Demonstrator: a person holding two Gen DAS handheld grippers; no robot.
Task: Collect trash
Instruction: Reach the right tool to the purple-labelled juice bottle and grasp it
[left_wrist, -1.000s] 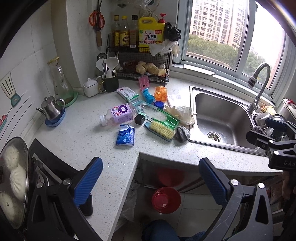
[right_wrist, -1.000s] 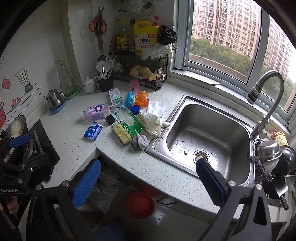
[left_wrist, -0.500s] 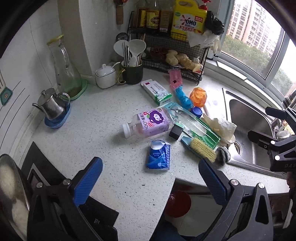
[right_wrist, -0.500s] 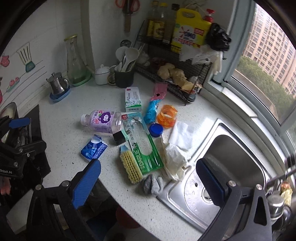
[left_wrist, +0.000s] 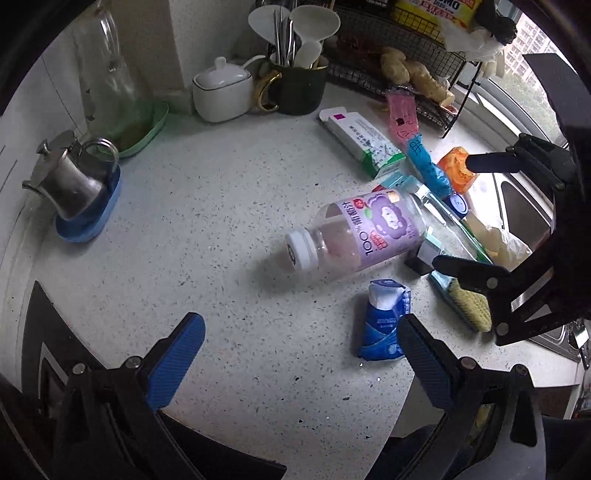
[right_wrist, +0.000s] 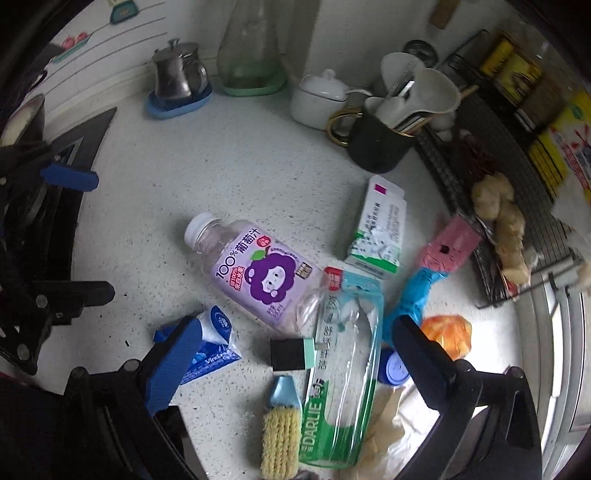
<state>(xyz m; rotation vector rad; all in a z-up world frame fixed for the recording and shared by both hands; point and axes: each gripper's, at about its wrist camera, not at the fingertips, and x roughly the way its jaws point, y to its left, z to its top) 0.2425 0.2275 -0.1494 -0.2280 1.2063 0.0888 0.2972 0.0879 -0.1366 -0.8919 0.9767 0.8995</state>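
Observation:
Trash lies scattered on the speckled counter (left_wrist: 207, 206). A purple-labelled juice bottle (left_wrist: 354, 229) (right_wrist: 255, 273) lies on its side, with a blue tissue pack (left_wrist: 384, 317) (right_wrist: 214, 347) in front of it. My left gripper (left_wrist: 299, 354) hovers open over bare counter just short of the bottle, its right finger beside the tissue pack. My right gripper (right_wrist: 295, 358) is open above a small black-and-mint box (right_wrist: 291, 354) and a clear Darlie toothbrush pack (right_wrist: 340, 376). A green-white carton (right_wrist: 380, 229), pink wrapper (right_wrist: 450, 247), blue wrapper (right_wrist: 413, 295) and orange wrapper (right_wrist: 447, 332) lie beyond.
A steel teapot (left_wrist: 70, 181), glass carafe (left_wrist: 107, 81), white lidded pot (left_wrist: 221, 88) and dark utensil mug (left_wrist: 295, 88) line the back wall. A wire rack (right_wrist: 491, 206) stands at the right. A scrub brush (right_wrist: 280, 435) lies near the counter edge; the sink (left_wrist: 517, 199) is farther right.
Both grippers have come forward and down toward the pile, so the bottle and wrappers loom much larger. Both stay open and empty. Nothing on the counter has moved.

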